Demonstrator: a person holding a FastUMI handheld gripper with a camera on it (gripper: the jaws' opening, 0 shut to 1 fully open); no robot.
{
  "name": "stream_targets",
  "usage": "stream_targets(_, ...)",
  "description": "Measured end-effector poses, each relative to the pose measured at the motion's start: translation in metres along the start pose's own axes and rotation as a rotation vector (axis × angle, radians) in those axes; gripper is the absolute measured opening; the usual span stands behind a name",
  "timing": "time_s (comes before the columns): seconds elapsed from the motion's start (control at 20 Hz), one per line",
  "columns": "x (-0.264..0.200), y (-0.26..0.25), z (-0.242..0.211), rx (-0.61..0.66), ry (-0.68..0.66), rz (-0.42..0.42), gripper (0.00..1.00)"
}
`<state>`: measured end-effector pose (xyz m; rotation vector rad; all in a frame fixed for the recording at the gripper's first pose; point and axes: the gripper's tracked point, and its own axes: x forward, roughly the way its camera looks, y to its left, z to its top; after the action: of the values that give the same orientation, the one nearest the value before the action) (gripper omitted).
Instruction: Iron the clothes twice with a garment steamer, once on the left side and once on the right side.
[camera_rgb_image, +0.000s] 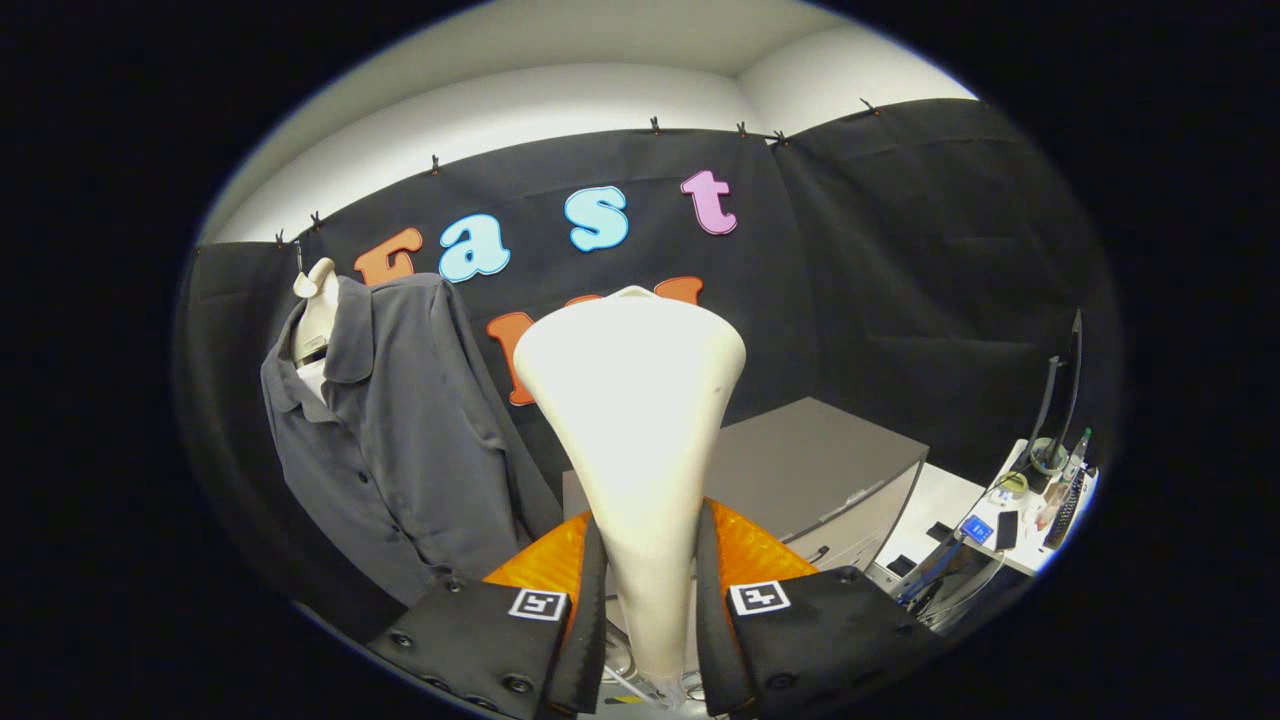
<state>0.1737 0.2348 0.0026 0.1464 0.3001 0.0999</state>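
My gripper (650, 600) is shut on the cream garment steamer (635, 420), both fingers pressing its narrow handle. The steamer's wide head flares upward just ahead of the fingers, its back facing me. A dark grey button shirt (400, 440) hangs on a white mannequin torso (316, 310) to the left of the steamer, against the black cloth wall. The steamer head stands apart from the shirt, to the right of its sleeve. The shirt's lower hem is hidden behind my left finger (585, 610).
A grey cabinet (820, 470) stands beyond the fingers to the right. Further right, a white table (950, 520) carries a monitor (1065, 390), bottles and small devices.
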Motion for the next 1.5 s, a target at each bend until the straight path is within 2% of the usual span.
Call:
stream_targets(0.35,-0.034,0.027,-0.01,-0.03,-0.012,0.04,0.45)
stream_targets(0.6,-0.035,0.078,-0.022,-0.061,-0.003,0.118,0.46)
stream_targets(0.85,-0.017,0.144,-0.039,-0.091,0.039,0.213,0.46)
stream_targets(1.05,0.004,0.182,-0.05,-0.095,0.069,0.249,0.46)
stream_targets(1.5,0.06,0.22,-0.062,-0.123,0.111,0.226,0.45)
